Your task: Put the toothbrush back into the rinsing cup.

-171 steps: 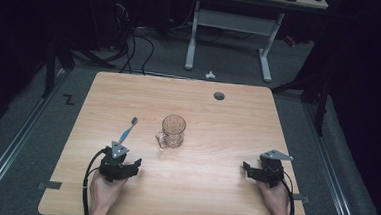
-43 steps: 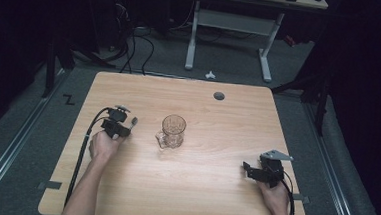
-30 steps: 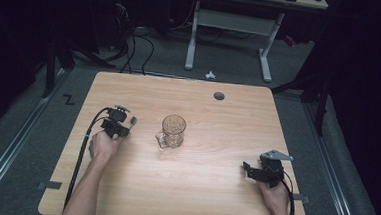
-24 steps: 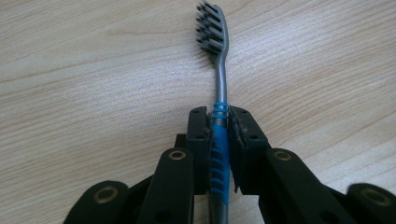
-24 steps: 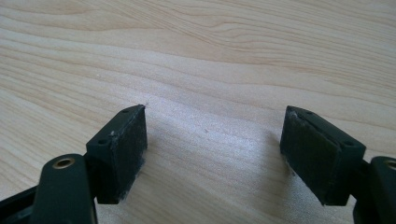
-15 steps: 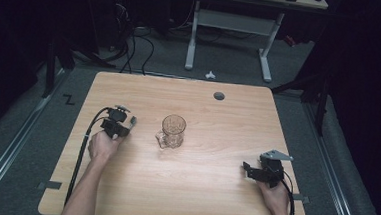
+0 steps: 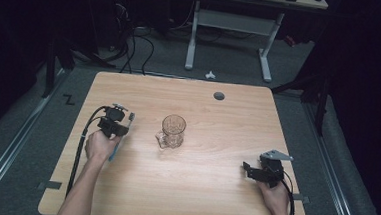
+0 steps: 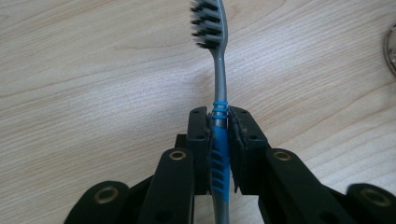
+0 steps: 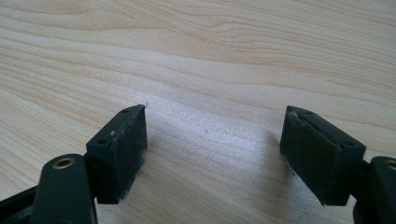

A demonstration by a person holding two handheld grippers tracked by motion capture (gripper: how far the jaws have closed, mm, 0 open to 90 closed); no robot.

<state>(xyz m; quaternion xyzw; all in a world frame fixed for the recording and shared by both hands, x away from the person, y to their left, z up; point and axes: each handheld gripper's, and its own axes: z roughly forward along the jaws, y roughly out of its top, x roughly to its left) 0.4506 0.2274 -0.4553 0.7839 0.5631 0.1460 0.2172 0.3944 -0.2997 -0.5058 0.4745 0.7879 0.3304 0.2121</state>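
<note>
Left arm: forearm enters from the bottom edge of the high view and runs up the worktop (image 7: 193, 188); the hand sits to the left of the glass mug (image 7: 172, 131), well apart from it.
Left hand-held gripper (image 7: 119, 124): pointed away from the person, cable trailing back along the forearm toward the near edge of the worktop.
Left jaws: closed tight on the toothbrush (image 8: 219, 116); in the left gripper view both pads press the blue ribbed part of the handle from either side.
Toothbrush: clamped in the left hand-held gripper, left of the glass mug; the grey neck and bristle head stick out past the jaw tips, the rest of the handle runs back between the jaws toward the hand. Whether it touches the worktop cannot be told.
Right arm: hand low at the near right of the worktop, right of the glass mug and well apart from it.
Right hand-held gripper (image 7: 255, 172): pointed left, toward the side of the glass mug.
Right jaws: wide apart in the right gripper view (image 9: 212, 149), with bare worktop between the pads; nothing held.
Glass mug: upright near the middle of the worktop, between the two hands, handle toward the near left.
</note>
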